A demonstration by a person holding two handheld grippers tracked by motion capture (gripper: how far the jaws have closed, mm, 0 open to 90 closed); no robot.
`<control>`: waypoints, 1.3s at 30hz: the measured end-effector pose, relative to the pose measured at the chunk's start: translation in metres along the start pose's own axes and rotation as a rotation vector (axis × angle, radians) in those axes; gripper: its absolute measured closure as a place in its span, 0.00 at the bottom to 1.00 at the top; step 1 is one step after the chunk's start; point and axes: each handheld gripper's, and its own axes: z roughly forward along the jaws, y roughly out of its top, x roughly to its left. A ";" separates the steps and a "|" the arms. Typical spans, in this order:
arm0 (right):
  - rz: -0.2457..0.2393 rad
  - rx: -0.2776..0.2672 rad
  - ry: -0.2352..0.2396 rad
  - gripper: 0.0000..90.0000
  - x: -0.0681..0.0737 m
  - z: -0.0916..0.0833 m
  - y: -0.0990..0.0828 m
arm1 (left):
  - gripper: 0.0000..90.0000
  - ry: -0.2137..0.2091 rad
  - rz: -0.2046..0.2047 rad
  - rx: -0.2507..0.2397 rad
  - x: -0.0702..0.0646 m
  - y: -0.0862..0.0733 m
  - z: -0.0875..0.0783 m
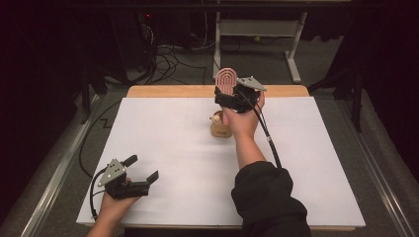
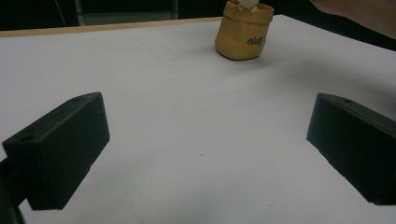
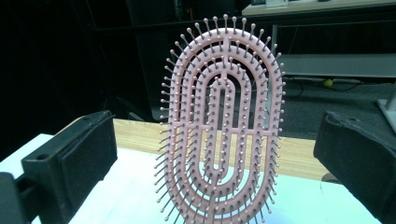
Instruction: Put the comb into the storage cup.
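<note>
Pink oval hairbrush (image 3: 222,126), ball-tipped bristles, stands untouched between the wide-open right tool (image 3: 219,154).

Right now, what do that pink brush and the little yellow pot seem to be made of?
Pink brush: probably moulded plastic, matt; its looped ribs and ball-tipped bristles are all one even colour.

Yellow pot: hard to tell, perhaps glazed ceramic or resin shaped like a sack; it has a soft sheen, rounded folds and dark lettering.
</note>
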 end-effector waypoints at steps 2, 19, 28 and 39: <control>-0.002 0.002 0.002 0.00 0.001 -0.001 0.000 | 0.00 0.000 0.000 -0.001 0.000 0.000 0.000; -0.020 0.022 0.015 0.00 -0.003 -0.020 -0.013 | 0.00 0.003 0.003 0.001 -0.001 0.000 0.001; -0.030 0.025 0.033 0.00 -0.007 -0.034 -0.021 | 0.00 0.006 0.001 0.001 0.000 0.001 0.002; -0.065 0.041 0.055 0.01 -0.007 -0.055 -0.036 | 0.00 0.012 -0.002 -0.009 0.002 0.002 0.002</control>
